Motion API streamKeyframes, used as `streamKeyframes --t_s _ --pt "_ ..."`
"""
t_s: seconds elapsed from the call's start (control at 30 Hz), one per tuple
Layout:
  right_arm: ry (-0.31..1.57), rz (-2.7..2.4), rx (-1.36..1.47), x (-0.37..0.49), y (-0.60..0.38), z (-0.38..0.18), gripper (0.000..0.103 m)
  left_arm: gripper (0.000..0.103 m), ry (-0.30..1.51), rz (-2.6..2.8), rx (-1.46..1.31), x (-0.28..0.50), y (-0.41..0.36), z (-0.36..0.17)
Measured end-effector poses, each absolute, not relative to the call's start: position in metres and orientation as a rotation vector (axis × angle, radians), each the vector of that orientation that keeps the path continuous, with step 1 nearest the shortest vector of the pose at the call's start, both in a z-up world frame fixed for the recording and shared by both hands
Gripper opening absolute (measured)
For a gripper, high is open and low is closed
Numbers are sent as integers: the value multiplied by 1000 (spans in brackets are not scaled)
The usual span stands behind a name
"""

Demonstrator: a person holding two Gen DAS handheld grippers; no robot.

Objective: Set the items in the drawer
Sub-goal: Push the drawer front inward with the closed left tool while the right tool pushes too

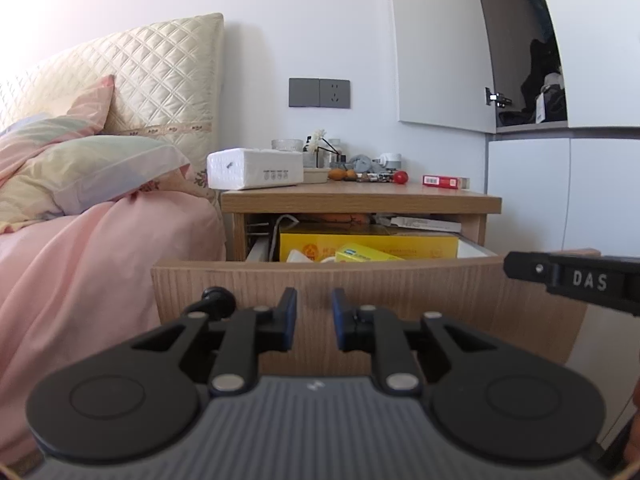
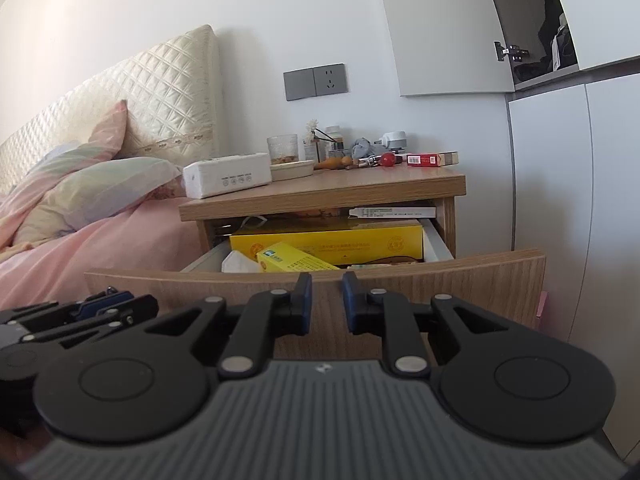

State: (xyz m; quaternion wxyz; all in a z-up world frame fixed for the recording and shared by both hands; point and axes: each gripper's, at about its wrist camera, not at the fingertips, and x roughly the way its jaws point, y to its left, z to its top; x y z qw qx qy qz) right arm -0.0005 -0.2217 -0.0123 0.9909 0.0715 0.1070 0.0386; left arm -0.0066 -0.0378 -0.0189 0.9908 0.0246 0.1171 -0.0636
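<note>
The left matte-black two-finger gripper (image 1: 314,318) had blue pads (image 1: 338,320), silver pivot screws and a ribbed grey body. The matching right black gripper (image 2: 325,300) bore white "DAS" lettering.

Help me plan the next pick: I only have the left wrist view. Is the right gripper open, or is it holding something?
Observer: The right gripper is open, with nothing between its fingers. It faces the drawer front.
Operator: The glass behind the tissue pack, is anything in it?
Observer: Yes, the glass has something brownish at the bottom. I cannot tell what it is.
Operator: Anything past the drawer's right end?
Observer: A small pink thing shows just beyond the drawer front's right end. Too little of it is visible to identify.
</note>
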Motion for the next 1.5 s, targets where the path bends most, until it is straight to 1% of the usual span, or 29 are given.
streamKeyframes --t_s 0.1,0.13,0.2,0.33,0.4,0.8,1.07,1.5 --pt "220 79 122 1 -222 -12 19 20 234 -120 63 -3 -41 -19" --pt "222 78 112 1 -222 -13 17 20 236 -118 66 -2 -42 -19" --pt "243 67 114 1 -224 -14 20 20 239 -118 65 0 -43 -19" --pt "277 68 135 4 -230 -15 20 19 249 -120 68 3 -44 -19" --pt "292 68 148 6 -235 -14 18 19 251 -122 70 3 -44 -19" --pt "303 55 128 12 -234 -12 17 18 285 -121 49 14 -44 -13" --pt "328 55 156 34 -239 -9 17 18 307 -113 46 37 -49 -9" --pt "312 74 149 71 -245 -12 17 18 315 -82 89 78 -61 -9"
